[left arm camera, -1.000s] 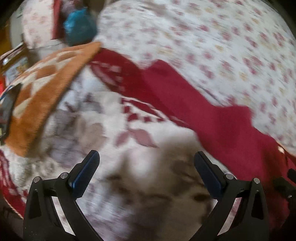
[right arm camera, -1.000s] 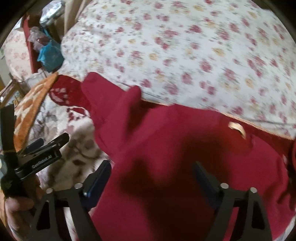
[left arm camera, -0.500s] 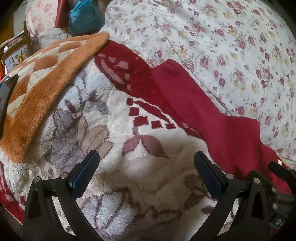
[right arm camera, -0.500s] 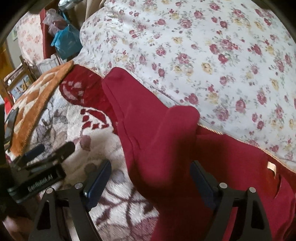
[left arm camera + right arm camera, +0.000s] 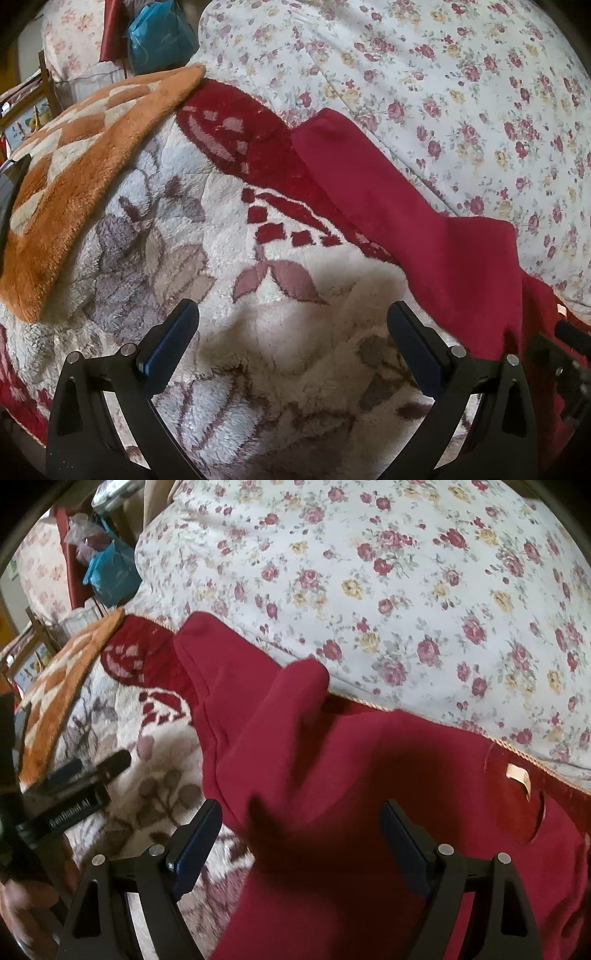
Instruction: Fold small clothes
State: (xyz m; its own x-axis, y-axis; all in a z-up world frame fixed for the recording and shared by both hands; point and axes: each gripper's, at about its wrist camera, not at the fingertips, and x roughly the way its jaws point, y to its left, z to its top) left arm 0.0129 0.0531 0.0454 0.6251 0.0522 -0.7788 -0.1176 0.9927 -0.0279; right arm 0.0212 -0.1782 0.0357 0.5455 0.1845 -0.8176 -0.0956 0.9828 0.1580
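Right wrist view shows the red garment [image 5: 369, 775] now lying settled on the fleece blanket [image 5: 155, 746] beside the flowered quilt [image 5: 406, 590], both right gripper [image 5: 299, 834] and left gripper [image 5: 291, 339] spread and empty, so another fold looks next.

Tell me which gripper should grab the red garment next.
Right. The right gripper is open directly over the red garment, cloth between its fingers. The left gripper is open over the fleece blanket, with the garment off to its right.
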